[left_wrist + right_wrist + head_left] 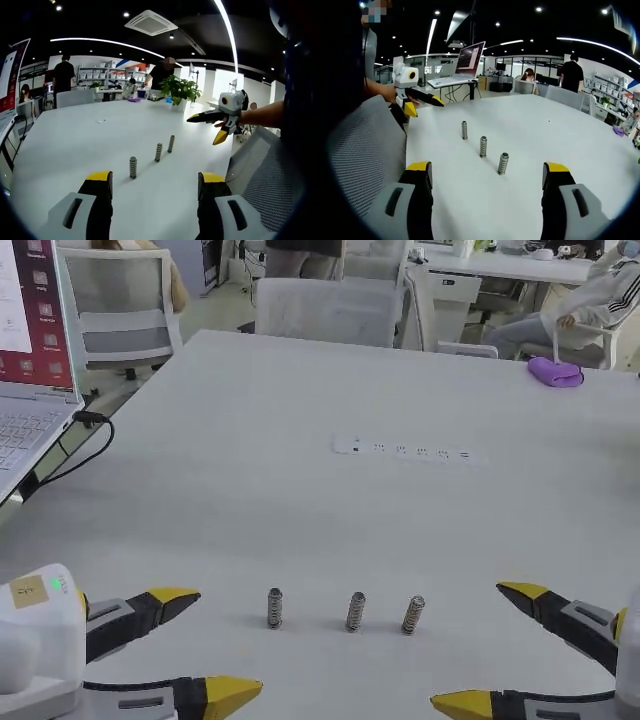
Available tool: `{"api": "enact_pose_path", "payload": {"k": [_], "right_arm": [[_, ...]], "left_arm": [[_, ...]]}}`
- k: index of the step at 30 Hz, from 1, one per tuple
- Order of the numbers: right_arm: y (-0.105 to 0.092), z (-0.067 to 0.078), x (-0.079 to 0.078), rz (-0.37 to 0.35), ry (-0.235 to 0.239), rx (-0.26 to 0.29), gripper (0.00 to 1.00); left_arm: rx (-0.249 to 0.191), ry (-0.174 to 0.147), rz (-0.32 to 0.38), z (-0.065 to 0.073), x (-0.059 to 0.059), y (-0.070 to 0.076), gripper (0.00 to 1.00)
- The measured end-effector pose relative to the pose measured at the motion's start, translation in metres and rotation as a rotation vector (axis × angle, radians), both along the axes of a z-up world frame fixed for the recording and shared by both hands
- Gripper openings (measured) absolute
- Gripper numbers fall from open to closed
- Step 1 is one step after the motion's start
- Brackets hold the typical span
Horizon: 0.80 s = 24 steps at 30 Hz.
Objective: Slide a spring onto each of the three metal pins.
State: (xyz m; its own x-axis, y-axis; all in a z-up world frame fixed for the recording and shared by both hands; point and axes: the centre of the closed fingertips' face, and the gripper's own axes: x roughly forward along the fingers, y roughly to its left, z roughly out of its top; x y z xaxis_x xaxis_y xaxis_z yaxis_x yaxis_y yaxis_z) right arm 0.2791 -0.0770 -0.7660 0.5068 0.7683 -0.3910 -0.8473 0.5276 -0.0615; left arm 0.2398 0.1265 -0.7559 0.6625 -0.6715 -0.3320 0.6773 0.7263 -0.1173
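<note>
Head view: at the far left a laptop (30,390) sits open by the left edge of the white table (250,490), and a black cable (85,445) loops from its side across the tabletop.

Near and left, the left gripper (220,642) hovers over the near part of the table. Its two yellow-tipped jaws are spread wide, hold nothing and touch nothing.

To its right stand three springs in a row, evenly spaced and apart from one another:
- The left spring (275,608) is upright.
- The middle spring (355,611) is upright.
- The right spring (413,615) leans slightly.

I cannot tell whether a pin runs inside each coil. The row lies between the two grippers, with a gap of bare table on either side. Beyond the springs a wide stretch of bare tabletop runs to one power strip (405,450) that lies flat near the middle, and past it to the far edge. In the right gripper view a mesh chair back (365,150) stands against the table's near edge.

Near and right, the right gripper (472,645) mirrors the left one. Its jaws are parted about as far, are released and carry nothing, and sit well apart from the right spring. At the far right, one purple object (555,372) rests close to the table's far edge.
</note>
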Motion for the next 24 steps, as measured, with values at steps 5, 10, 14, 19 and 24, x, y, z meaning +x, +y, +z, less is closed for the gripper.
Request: {"api": "enact_pose_path", "payload": {"k": [5, 10, 14, 19, 24], "right_arm": [[-0.0002, -0.0047, -0.0007, -0.015, 0.018, 0.018, 0.91], [-0.0028, -0.0063, -0.0007, -0.028, 0.021, 0.024, 0.91], [-0.004, -0.0052, 0.0, -0.041, 0.019, 0.031, 0.91], [-0.0022, -0.0042, -0.0001, -0.036, 0.019, 0.028, 0.9], [-0.0007, -0.0025, 0.0019, -0.038, 0.013, 0.033, 0.9]], "left_arm": [[0.005, 0.016, 0.003, -0.0081, -0.0001, -0.001, 0.66], [0.012, 0.022, 0.001, -0.009, -0.0002, -0.0022, 0.65], [0.014, 0.023, -0.001, -0.0086, -0.0013, -0.0037, 0.65], [0.017, 0.018, -0.004, -0.0053, -0.0018, -0.0052, 0.65], [0.022, 0.015, -0.008, -0.003, -0.0017, -0.0065, 0.65]]}}
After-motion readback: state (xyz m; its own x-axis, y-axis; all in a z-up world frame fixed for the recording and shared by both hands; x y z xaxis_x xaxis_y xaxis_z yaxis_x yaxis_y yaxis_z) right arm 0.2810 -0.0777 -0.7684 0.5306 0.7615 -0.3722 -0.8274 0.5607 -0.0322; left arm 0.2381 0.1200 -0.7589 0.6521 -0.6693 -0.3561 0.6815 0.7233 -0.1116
